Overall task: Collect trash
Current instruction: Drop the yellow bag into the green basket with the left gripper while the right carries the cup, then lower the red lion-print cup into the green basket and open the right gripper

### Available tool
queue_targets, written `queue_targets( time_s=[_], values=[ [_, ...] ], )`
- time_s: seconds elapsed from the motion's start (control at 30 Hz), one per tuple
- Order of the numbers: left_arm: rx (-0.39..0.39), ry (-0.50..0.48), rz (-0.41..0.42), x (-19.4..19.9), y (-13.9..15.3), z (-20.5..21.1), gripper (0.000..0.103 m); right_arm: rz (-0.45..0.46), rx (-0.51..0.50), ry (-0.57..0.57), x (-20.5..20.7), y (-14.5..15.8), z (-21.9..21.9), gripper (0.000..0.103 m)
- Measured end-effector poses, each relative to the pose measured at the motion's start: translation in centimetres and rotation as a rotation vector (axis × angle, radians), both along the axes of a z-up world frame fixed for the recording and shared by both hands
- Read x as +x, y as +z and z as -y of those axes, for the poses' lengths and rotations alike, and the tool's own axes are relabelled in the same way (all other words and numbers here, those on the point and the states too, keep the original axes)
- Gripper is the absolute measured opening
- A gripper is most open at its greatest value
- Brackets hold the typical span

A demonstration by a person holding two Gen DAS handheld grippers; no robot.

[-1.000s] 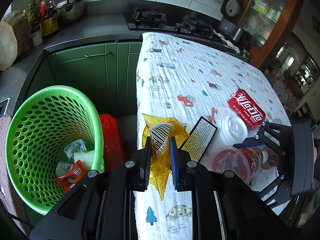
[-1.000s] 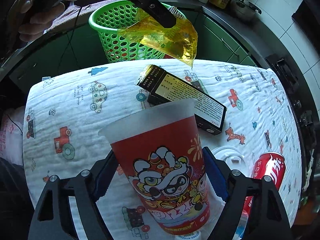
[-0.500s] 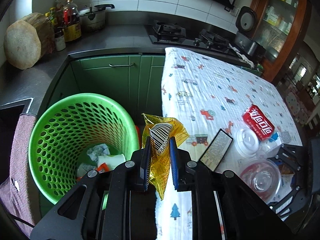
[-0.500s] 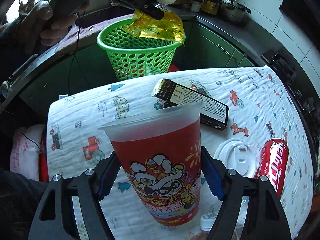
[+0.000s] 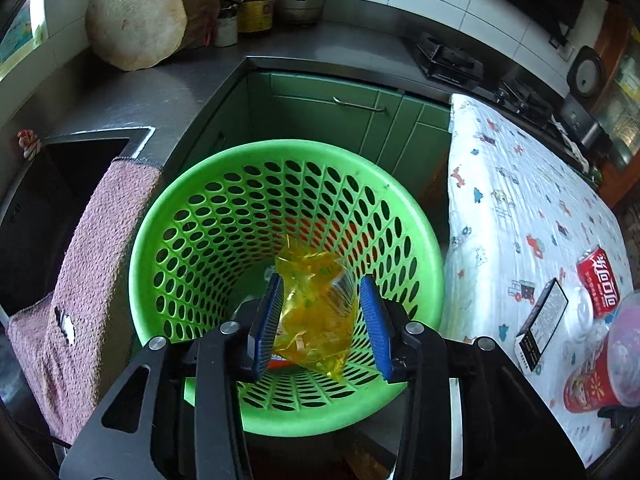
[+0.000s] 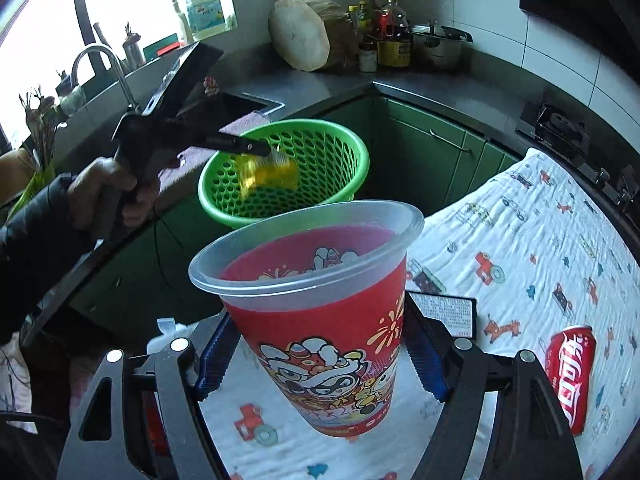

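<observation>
Nearby, a black box (image 6: 444, 314) lies behind the red cup (image 6: 320, 320).

One basket (image 5: 416, 216), one wrapper (image 5: 316, 312), one cup (image 6: 320, 320), one can (image 6: 572, 376), one box (image 5: 540, 328), two grippers.

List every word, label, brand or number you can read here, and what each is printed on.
"可口可乐" in white script: red can, lying on the table; also seen on it in the right wrist view.
Black box: white panel of fine print, too small to read.
Red cup: lion-dance cartoon; its lettering near the base is unreadable.
Jug by the window: label blurred.
</observation>
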State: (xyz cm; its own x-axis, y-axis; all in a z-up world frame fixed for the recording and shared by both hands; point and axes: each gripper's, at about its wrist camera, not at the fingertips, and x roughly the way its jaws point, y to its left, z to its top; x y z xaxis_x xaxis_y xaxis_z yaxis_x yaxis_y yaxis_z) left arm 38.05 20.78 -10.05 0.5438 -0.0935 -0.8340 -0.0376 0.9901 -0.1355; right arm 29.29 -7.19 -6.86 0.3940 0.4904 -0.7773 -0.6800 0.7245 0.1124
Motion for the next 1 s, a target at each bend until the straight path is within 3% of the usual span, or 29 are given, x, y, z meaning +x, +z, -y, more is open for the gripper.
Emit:
queue_targets(
  time_s=[0.07, 0.37, 0.67, 0.8, 0.93, 1.0],
  values=[
    [-0.014, 0.025, -0.006, -0.5, -0.3, -1.0, 0.056, 0.001, 0.033, -0.01, 1.1, 0.5, -1.3, 0.073],
    [-0.041, 0.119, 0.045, -4.7, 1.1, -5.8, 0.064, 0.034, 0.113, 0.033, 5.0, 1.0, -9.6, 0.073],
    [-0.047, 0.189, 0.053, -8.5, 1.5, -8.5, 0.065, 0.029, 0.117, 0.062, 8.2, -1.3, -17.7, 0.073],
    [-0.053, 0.2, 0.051, -9.2, 1.4, -8.9, 0.067, 0.031, 0.108, 0.055, 8.9, -2.4, -19.1, 0.074],
    [-0.063, 0.199, 0.05, -9.2, 1.2, -9.0, 0.067, 0.031, 0.134, 0.052, 9.0, -2.6, -18.9, 0.088],
    [-0.071, 0.19, 0.051, -9.2, 1.2, -8.8, 0.067, 0.036, 0.148, 0.056, 8.3, -2.4, -18.2, 0.088]
  ],
)
